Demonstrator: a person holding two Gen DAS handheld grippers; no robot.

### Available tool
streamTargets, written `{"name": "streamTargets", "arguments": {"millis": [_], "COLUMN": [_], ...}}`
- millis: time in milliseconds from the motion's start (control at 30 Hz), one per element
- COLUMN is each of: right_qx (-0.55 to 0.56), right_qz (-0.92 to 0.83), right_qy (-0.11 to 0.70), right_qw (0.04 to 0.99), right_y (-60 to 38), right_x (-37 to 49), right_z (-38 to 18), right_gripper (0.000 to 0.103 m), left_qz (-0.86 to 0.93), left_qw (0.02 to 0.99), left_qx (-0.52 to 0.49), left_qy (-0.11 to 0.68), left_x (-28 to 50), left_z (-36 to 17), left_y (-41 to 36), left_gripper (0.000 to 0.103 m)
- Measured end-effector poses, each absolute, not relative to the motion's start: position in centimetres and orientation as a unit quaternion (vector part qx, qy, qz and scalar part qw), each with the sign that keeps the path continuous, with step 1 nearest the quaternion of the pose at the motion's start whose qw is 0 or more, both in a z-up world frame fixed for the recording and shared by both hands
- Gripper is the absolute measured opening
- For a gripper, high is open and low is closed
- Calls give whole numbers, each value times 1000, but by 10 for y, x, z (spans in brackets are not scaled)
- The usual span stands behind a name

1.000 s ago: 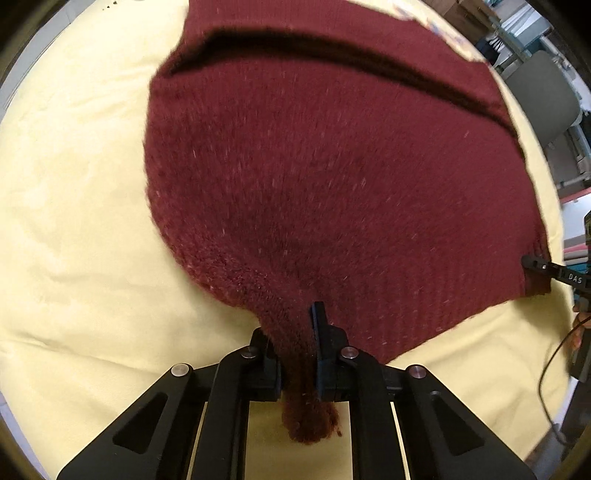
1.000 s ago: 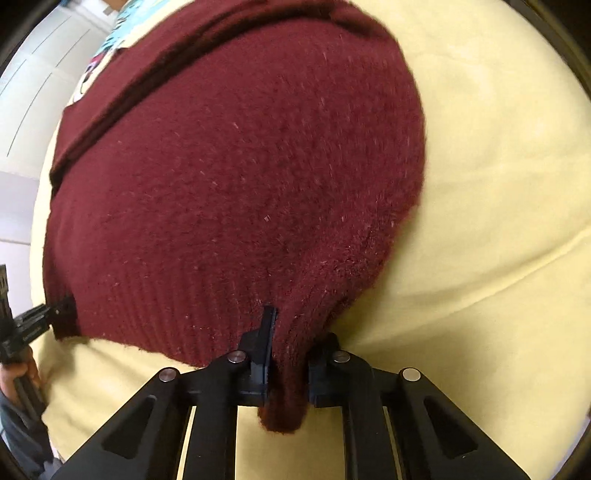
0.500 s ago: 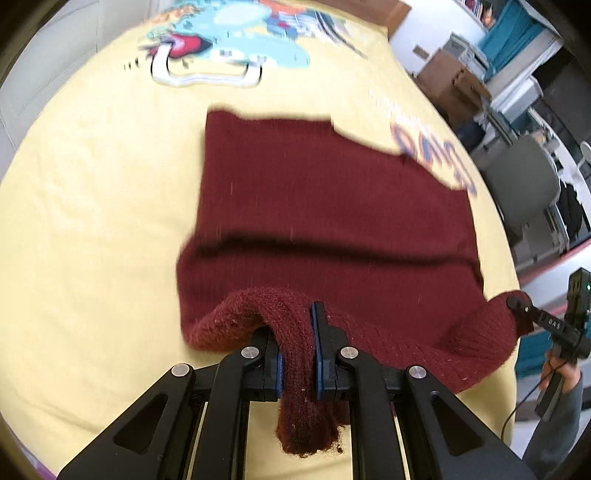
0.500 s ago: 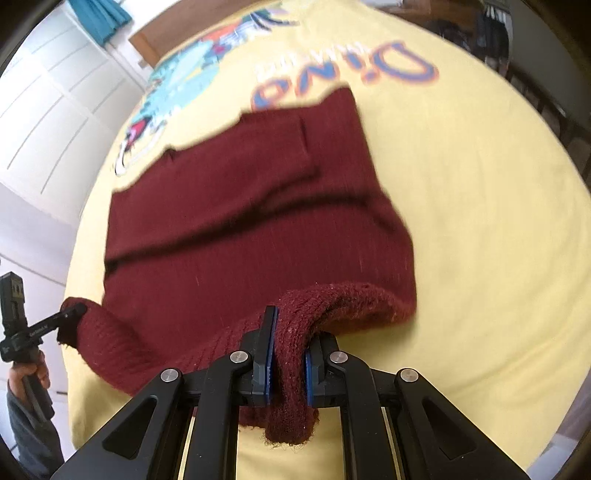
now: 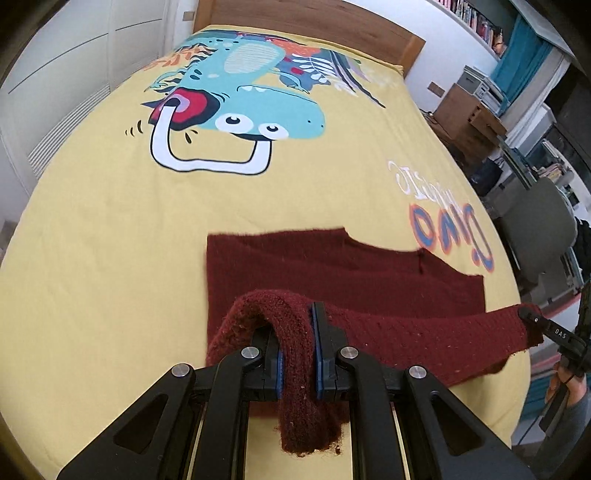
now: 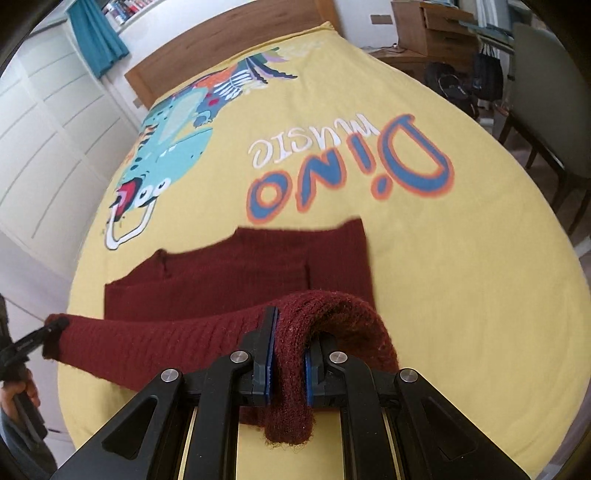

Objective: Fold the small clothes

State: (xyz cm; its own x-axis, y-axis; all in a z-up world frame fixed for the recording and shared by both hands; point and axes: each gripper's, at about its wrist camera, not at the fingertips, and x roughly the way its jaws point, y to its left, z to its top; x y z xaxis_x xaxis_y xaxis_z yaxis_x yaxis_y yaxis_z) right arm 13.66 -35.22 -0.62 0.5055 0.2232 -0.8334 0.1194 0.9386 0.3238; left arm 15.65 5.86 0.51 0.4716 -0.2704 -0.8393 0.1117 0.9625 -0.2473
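A dark red knitted sweater (image 5: 343, 269) (image 6: 236, 280) lies on a yellow bedspread, its far part flat and its near hem lifted. My left gripper (image 5: 297, 347) is shut on one corner of the hem, with a tuft of knit hanging below the pads. The right gripper (image 6: 288, 343) is shut on the other hem corner in the same way. The raised hem stretches between the two. In the left wrist view the right gripper's tip (image 5: 535, 321) shows at the far right; in the right wrist view the left gripper's tip (image 6: 51, 328) shows at the far left.
The yellow bedspread (image 5: 110, 229) (image 6: 461, 258) carries a dinosaur print (image 5: 240, 110) and "Dino music" lettering (image 6: 351, 173). A wooden headboard (image 5: 295, 18) is at the far end. A chair (image 6: 546, 92), a wooden cabinet (image 5: 465, 114) and white wardrobe doors (image 6: 44, 147) flank the bed.
Both grippers have risen and pulled back with the hem. The sweater that filled both views now lies farther off, its near edge lifted and much of the bedspread showing.
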Motion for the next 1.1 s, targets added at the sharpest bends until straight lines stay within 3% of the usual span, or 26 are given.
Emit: {"name": "streamTargets", "arguments": {"millis": [467,700,833,867,933,1000,1067,1100], "right_qx": [119,119,118,118,117,117,114,107], "right_qz": [3,-18,-17,-17,-22,-21,-14,-12], "right_qy": [562,560,554,551,543,530,517,512], "right_qw": [818,819,824,826,831,839,848,852], "right_y": [-330,-335,-335,-335,-336,-338,-338,-336], "right_x": [216,213,210,209,206,204,202,200], "right_z": [-64,-77,-71,-69,-63,-54,-42,-37], "right_gripper": [12,22,27,29,50,63,65,70], "left_qz": [-45,-45,-47,-49,-46,-47,-53,-57], "left_qw": [846,838,847,849,855,865,871,875], "left_qx": [20,53,44,45,55,59,55,53], "left_qy": [531,541,528,523,514,497,485,478], "left_x": [210,216,216,215,212,207,203,201], "left_z": [-80,-90,-78,-75,-67,-56,-46,-41], "left_y": [41,37,37,35,31,26,23,21], "left_gripper": [11,17,47,49,56,57,66,77]}}
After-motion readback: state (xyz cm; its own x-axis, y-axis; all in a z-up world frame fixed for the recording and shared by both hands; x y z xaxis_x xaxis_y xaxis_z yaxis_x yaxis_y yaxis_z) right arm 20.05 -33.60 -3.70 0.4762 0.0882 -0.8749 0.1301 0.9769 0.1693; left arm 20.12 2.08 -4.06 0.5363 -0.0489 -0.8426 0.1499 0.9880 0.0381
